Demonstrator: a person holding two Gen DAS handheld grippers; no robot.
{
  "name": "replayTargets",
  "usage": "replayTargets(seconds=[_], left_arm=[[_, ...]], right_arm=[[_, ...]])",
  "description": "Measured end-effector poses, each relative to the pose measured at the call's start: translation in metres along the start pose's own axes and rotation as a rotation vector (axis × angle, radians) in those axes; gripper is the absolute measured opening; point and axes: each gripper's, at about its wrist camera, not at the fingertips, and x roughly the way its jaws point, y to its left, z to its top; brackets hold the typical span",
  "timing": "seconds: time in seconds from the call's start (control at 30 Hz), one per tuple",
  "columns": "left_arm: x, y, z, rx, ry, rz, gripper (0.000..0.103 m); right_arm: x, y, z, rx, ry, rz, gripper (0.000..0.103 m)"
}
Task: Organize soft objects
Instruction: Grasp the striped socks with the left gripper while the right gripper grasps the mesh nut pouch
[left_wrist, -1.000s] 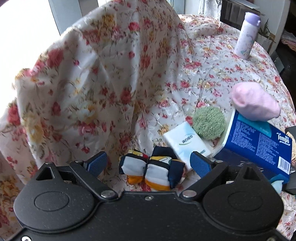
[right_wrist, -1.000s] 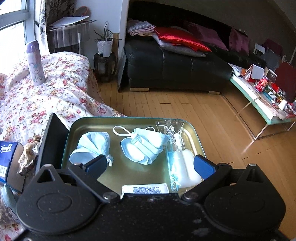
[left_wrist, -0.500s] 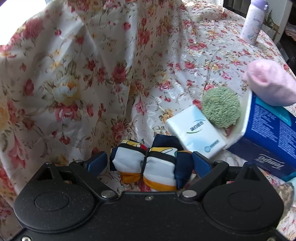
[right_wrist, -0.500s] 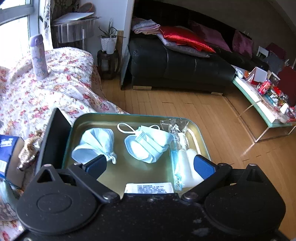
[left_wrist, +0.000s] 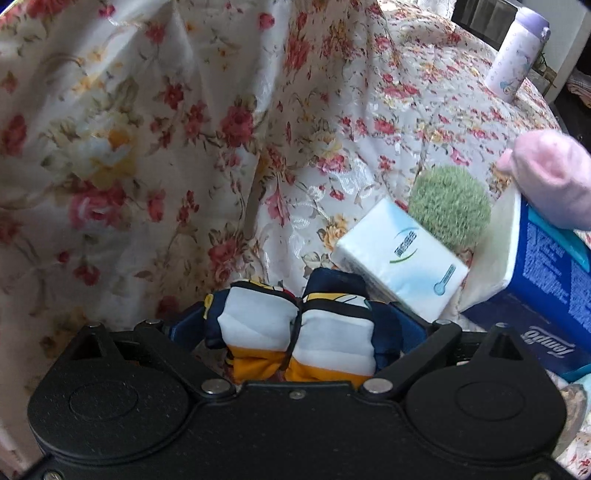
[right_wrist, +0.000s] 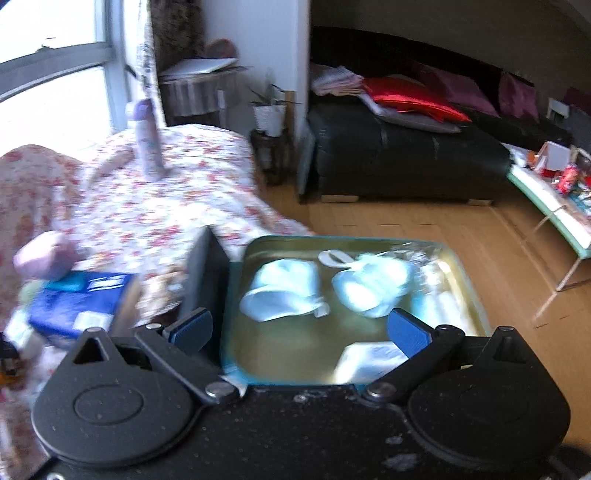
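Your left gripper (left_wrist: 295, 328) has its fingers pressed against both sides of the bundled cloth (left_wrist: 295, 332), white, navy and orange, which lies on the flowered bedspread (left_wrist: 184, 147) just beside a white tissue pack (left_wrist: 400, 258). A green pompom (left_wrist: 448, 206) sits behind that pack, next to the blue tissue box (left_wrist: 546, 273). Your right gripper (right_wrist: 299, 328) hovers with fingers wide over the metal tray (right_wrist: 295, 365) holding two face masks (right_wrist: 284, 295).
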Motion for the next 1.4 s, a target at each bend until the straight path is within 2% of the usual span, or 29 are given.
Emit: replayTargets(seconds=[0.13, 0.23, 0.47, 0.6, 0.87, 0.9, 0.93, 1.03, 1.13, 1.2, 1.27, 1.4], left_arm=[[0.002, -0.004, -0.003, 0.008, -0.025, 0.019, 0.097], [0.003, -0.007, -0.004, 0.018, -0.030, 0.033, 0.097], [0.004, -0.006, -0.004, 0.024, -0.038, 0.025, 0.097], [0.004, -0.006, -0.005, 0.028, -0.041, 0.031, 0.098], [0.004, -0.007, -0.006, 0.033, -0.046, 0.038, 0.098], [0.004, -0.007, -0.006, 0.034, -0.047, 0.039, 0.098], [0.004, -0.007, -0.006, 0.034, -0.046, 0.038, 0.098], [0.004, -0.007, -0.006, 0.033, -0.046, 0.038, 0.098], [0.004, -0.007, -0.006, 0.034, -0.047, 0.039, 0.098], [0.004, -0.008, -0.005, 0.034, -0.046, 0.041, 0.098], [0.005, -0.008, -0.005, 0.034, -0.044, 0.040, 0.098], [0.005, -0.009, -0.005, 0.035, -0.043, 0.041, 0.098]], right_arm=[[-0.013, 0.040, -0.025, -0.013, 0.014, 0.079, 0.102], [-0.012, 0.077, -0.044, -0.047, 0.060, 0.136, 0.102], [0.020, 0.148, -0.079, -0.249, 0.184, 0.227, 0.102], [0.036, 0.163, -0.083, -0.260, 0.244, 0.293, 0.102], [0.060, 0.190, -0.077, -0.340, 0.231, 0.320, 0.101], [0.062, 0.191, -0.077, -0.338, 0.239, 0.321, 0.101], [0.064, 0.191, -0.075, -0.328, 0.258, 0.330, 0.093], [0.063, 0.181, -0.069, -0.207, 0.388, 0.377, 0.091], [0.055, 0.169, -0.067, -0.094, 0.530, 0.539, 0.093], [0.048, 0.164, -0.068, -0.064, 0.582, 0.611, 0.097], [0.037, 0.161, -0.066, -0.103, 0.531, 0.581, 0.099], [0.019, 0.171, -0.064, -0.322, 0.367, 0.458, 0.103]])
